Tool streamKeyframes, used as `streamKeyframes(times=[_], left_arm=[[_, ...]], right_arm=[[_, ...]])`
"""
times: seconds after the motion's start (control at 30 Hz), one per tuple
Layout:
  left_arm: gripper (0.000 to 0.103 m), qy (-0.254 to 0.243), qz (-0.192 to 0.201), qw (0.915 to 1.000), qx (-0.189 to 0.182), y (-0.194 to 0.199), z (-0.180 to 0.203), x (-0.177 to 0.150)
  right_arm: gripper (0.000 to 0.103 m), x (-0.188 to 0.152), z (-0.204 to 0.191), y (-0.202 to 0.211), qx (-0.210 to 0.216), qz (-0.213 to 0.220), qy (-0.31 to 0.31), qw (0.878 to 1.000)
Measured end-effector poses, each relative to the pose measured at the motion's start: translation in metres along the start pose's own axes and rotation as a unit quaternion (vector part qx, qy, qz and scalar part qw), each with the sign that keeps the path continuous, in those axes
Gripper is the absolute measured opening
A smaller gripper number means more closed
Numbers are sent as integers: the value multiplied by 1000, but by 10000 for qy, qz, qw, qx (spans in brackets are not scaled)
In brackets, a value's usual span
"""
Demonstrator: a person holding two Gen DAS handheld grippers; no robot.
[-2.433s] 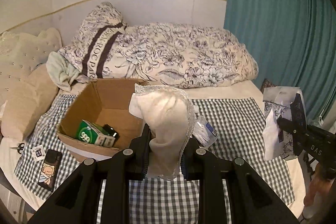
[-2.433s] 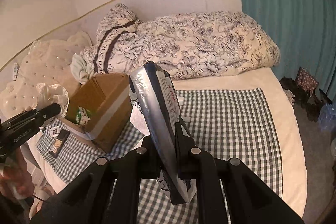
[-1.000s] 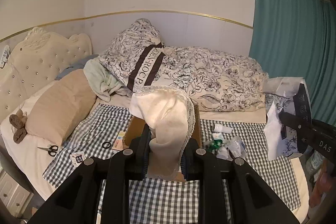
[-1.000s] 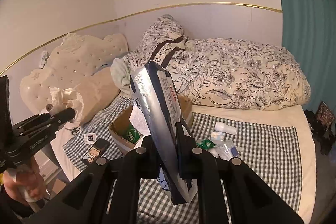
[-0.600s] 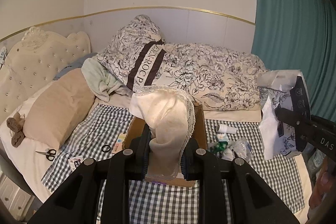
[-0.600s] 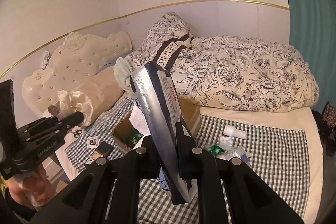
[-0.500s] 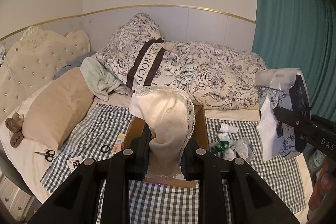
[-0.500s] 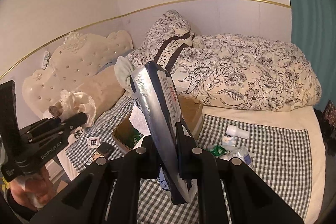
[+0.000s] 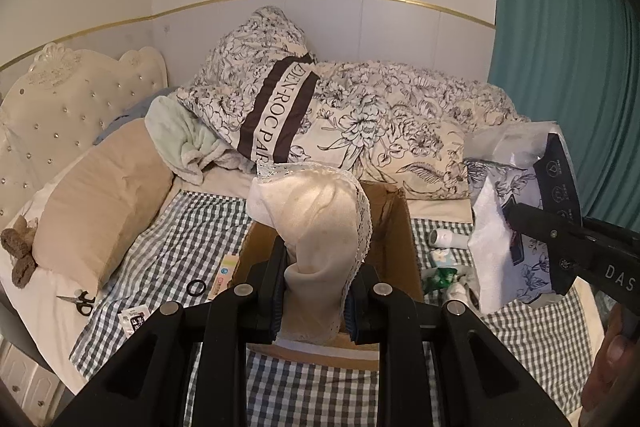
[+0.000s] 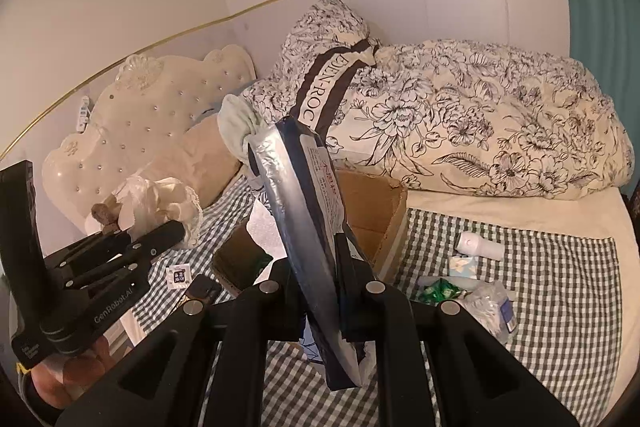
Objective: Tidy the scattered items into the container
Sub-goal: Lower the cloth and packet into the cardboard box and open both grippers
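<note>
Since a second ago both hands moved closer to the bed, so the cardboard box (image 9: pixel 404 227) looms larger, now right behind the left tongs (image 9: pixel 316 291). Left tongs clamped on a cream lace-trimmed cloth (image 9: pixel 320 223); its long axis runs up from the jaws, top end flopping over toward the left. Right tongs (image 10: pixel 328 267) clamped on a silver-and-navy packet (image 10: pixel 308 211), long axis upright, tilted with its top toward the left, white tissue sticking out at its lower end.

Left view only: scissors (image 9: pixel 80 301) near the bed's left edge, black ring (image 9: pixel 196 287) and small sachet (image 9: pixel 134 321) on the checked blanket (image 9: pixel 180 235) left of the box. Box inside hidden by the cloth there.

Right view only: box interior partly visible, something dark green inside, unclear what. Right of the box on the blanket: white bottle (image 10: pixel 478 246), green wrapper (image 10: pixel 440 290), clear plastic pack (image 10: pixel 490 303). Floral duvet (image 10: pixel 480 115) along the far edge of the bed.
</note>
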State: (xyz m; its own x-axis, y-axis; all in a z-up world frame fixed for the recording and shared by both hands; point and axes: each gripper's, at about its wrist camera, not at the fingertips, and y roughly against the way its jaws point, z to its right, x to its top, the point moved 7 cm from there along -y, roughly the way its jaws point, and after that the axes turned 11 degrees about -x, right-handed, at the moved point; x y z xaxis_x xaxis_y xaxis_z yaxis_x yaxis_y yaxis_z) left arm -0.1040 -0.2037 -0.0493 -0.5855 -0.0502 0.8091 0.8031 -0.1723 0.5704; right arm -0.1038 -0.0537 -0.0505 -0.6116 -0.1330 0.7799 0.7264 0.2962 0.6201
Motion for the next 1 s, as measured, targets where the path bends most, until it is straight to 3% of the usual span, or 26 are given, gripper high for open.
streamKeyframes(times=[0.47,1.0], left_arm=[[24,54,-384,9992,23,-74,-27,0],[24,138,-853,9962,71,-144,-46,-17]], right_arm=[[11,-1,-16,-84,199,-566,-157,9981],[11,-16,-16,-157,146,-1032,-252,9942]])
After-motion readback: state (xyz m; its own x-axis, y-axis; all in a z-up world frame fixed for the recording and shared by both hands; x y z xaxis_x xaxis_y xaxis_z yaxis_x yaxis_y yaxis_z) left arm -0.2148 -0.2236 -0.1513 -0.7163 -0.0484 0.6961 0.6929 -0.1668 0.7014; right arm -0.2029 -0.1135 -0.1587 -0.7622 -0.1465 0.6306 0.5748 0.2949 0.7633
